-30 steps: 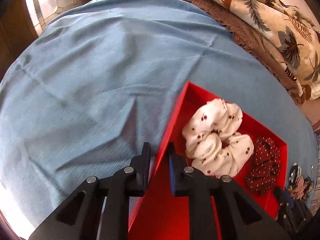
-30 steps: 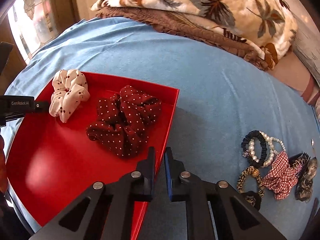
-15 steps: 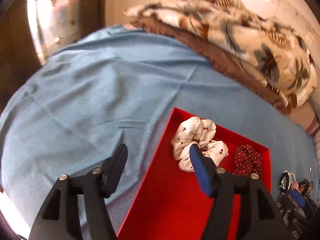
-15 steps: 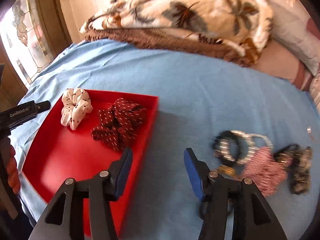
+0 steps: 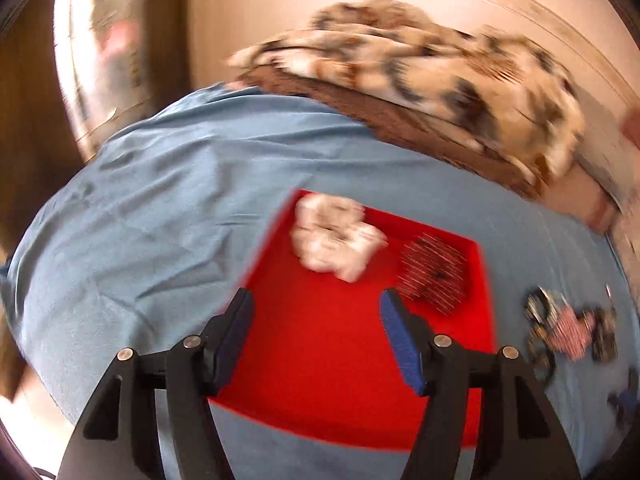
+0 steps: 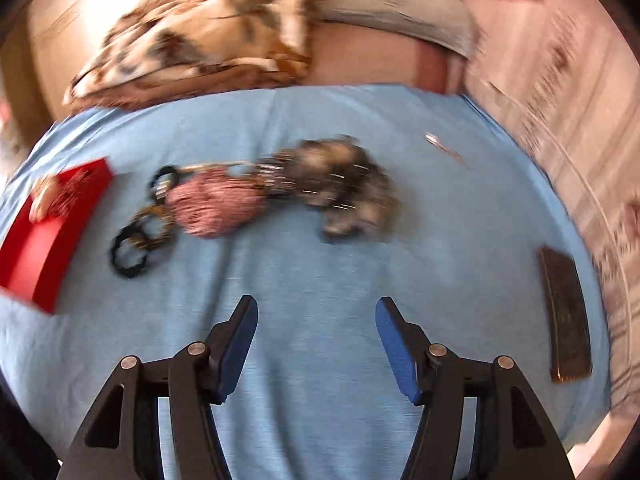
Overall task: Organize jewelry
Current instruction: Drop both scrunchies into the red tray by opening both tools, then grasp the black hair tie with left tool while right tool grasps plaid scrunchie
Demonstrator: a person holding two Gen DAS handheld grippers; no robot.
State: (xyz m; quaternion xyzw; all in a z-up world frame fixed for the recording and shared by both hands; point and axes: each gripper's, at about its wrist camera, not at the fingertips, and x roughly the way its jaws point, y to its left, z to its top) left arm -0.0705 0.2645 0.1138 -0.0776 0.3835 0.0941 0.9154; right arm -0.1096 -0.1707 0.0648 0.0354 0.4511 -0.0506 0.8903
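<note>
A red tray point(image 5: 328, 360) lies on the blue sheet and holds a white dotted scrunchie point(image 5: 336, 236) and a dark red dotted scrunchie point(image 5: 434, 276). My left gripper point(image 5: 316, 312) hovers open above the tray's near half, with nothing between its fingers. In the right wrist view a blurred pile of hair ties and bracelets point(image 6: 256, 196) lies ahead, with the red tray point(image 6: 36, 248) at the far left. My right gripper point(image 6: 316, 316) is over bare sheet short of the pile, its jaws opening and empty. The same pile point(image 5: 568, 328) shows right of the tray in the left view.
A leaf-print blanket point(image 5: 420, 76) is bunched at the far side of the bed. A dark flat rectangular object point(image 6: 564, 312) lies near the bed's right edge, and a thin metal piece point(image 6: 444, 150) lies beyond the pile. Both views are motion-blurred.
Both grippers let go of the tray's rims and opened. The left one rose and drew back. The right one swung right, from the tray's edge to the sheet before the pile.
</note>
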